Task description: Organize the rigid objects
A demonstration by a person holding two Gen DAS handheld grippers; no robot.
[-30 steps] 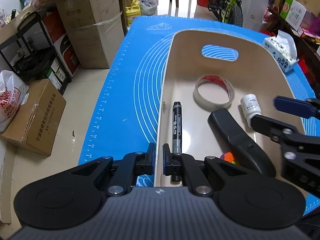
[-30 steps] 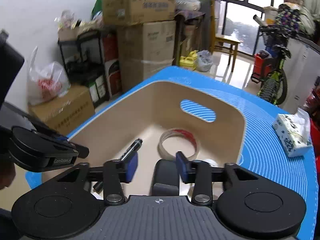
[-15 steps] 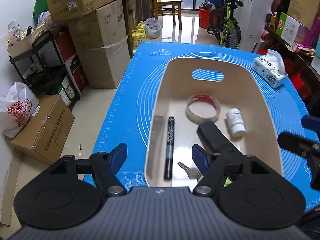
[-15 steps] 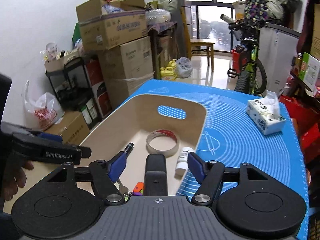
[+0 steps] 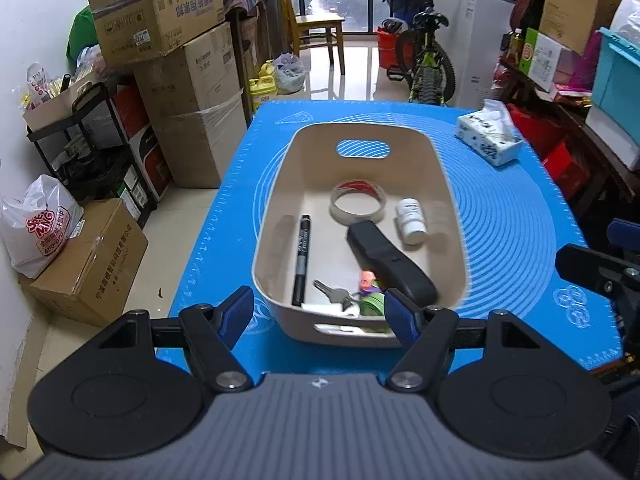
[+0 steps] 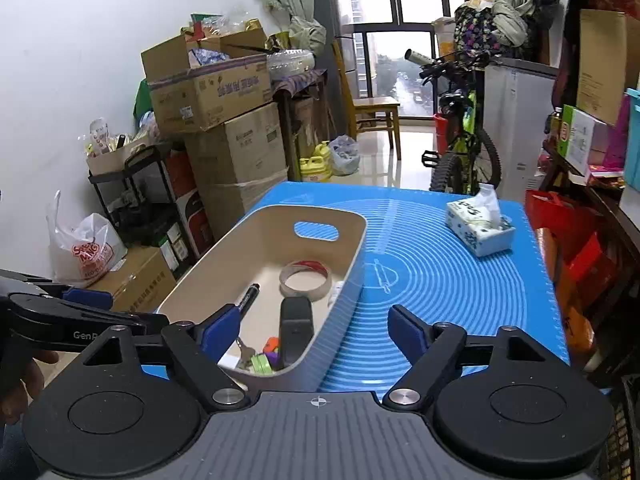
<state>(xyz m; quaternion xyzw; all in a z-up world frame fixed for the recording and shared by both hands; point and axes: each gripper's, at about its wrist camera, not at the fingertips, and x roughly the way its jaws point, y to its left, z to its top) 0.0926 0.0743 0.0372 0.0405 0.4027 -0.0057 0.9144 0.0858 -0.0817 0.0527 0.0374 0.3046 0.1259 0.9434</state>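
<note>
A beige bin point(image 5: 444, 184) point(image 6: 352, 240) stands on the blue mat point(image 5: 520, 216) point(image 6: 440, 280). In it lie a black marker point(image 5: 302, 258) point(image 6: 248, 298), a tape roll point(image 5: 358, 202) point(image 6: 305, 278), a white bottle point(image 5: 411, 220), a long black handle-shaped object point(image 5: 388, 260) point(image 6: 296, 330), keys point(image 5: 332, 290) and small coloured items point(image 5: 370, 286) point(image 6: 268, 354). My left gripper point(image 5: 320, 314) is open and empty, above the bin's near end. My right gripper point(image 6: 308, 326) is open and empty, near the bin's right rim.
A tissue pack point(image 5: 490, 138) point(image 6: 478, 226) lies on the mat's far right. Cardboard boxes point(image 5: 188, 92), a black rack point(image 5: 92, 144) and a white bag point(image 5: 36, 228) stand left of the table. A bicycle point(image 5: 424, 60) and chair point(image 5: 316, 28) are beyond.
Both grippers opened and pulled back and up from the bin. The marker and the black handle-shaped object now lie free inside it.
</note>
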